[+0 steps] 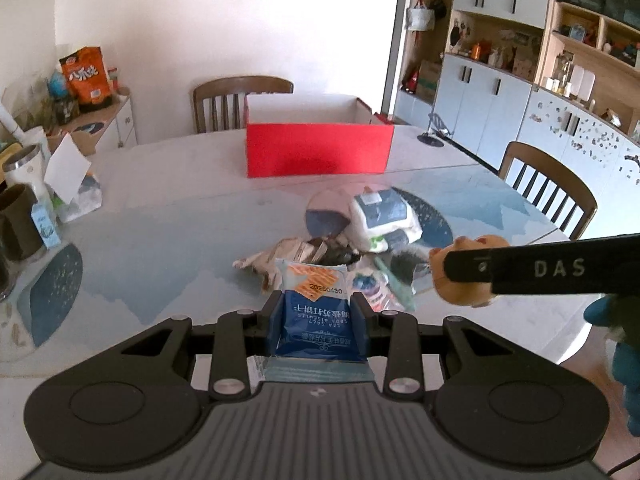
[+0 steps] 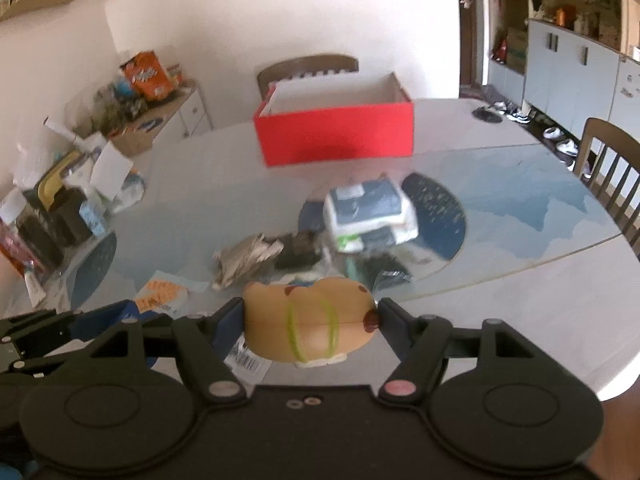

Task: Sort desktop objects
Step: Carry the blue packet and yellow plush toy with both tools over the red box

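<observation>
My left gripper [image 1: 318,312] is shut on a blue and white cracker packet [image 1: 316,312], held above the table. My right gripper [image 2: 310,316] is shut on a tan toy figure [image 2: 308,326] with green stripes; the same toy [image 1: 460,276] shows at the right of the left wrist view, under the right gripper's black finger. The left gripper [image 2: 100,320] with its packet [image 2: 160,296] appears at the left of the right wrist view. A pile of objects lies ahead: crumpled paper [image 1: 276,258], a tissue pack [image 1: 380,216], dark wrappers. An open red box [image 1: 318,150] stands beyond.
Wooden chairs [image 1: 240,100] stand behind the table and at its right side [image 1: 548,188]. Cups, a small blue carton [image 1: 46,224] and white paper crowd the table's left edge. A side cabinet with snack bags [image 1: 86,76] stands at the far left. Cupboards line the right wall.
</observation>
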A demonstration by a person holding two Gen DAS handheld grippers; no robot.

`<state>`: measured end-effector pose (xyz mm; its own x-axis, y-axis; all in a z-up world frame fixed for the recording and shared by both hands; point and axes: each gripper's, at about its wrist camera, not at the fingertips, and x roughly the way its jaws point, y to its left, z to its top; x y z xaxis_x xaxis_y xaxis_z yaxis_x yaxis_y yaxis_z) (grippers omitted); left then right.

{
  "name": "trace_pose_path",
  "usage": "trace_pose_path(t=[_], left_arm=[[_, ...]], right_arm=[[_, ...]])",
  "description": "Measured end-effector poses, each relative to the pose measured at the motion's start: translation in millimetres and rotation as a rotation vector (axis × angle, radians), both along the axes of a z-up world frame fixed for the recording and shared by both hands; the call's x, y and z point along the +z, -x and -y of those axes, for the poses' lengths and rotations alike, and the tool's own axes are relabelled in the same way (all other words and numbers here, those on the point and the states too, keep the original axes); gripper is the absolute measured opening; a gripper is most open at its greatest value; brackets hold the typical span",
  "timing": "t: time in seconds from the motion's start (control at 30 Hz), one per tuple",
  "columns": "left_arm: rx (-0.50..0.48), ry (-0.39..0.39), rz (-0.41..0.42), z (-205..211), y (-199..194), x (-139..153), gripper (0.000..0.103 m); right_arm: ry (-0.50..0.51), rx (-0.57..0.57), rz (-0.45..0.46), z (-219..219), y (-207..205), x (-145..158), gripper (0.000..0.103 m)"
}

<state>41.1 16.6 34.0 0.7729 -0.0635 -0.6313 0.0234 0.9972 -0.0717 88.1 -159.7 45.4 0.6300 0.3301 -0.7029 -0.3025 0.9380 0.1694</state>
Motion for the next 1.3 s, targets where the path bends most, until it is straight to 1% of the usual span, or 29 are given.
trace_pose_path(t=[0.2, 0.4, 0.83, 1.3], left_arm=[[0.003, -0.002, 0.01, 4.9, -15.2, 6.3, 0.034], [0.009, 0.007, 0.002, 15.9, -45.1, 14.4, 0.034], [0.033, -0.008, -0.002, 46.9, -133.2, 30.4, 0.034], [0.089, -0.009, 0.015, 46.5, -230.2, 47.1, 0.034]], right_arm=[[0.002, -0.026, 0.03, 14.4, -8.8, 6.8, 0.071], [0.006, -0.017, 0.048, 25.9, -32.6, 9.6, 0.071], [0.014, 0.037, 0.084, 52.1, -121.7, 19.6, 0.071], [0.025, 0.138, 0.139, 56.3, -213.9, 38.5, 0.071]])
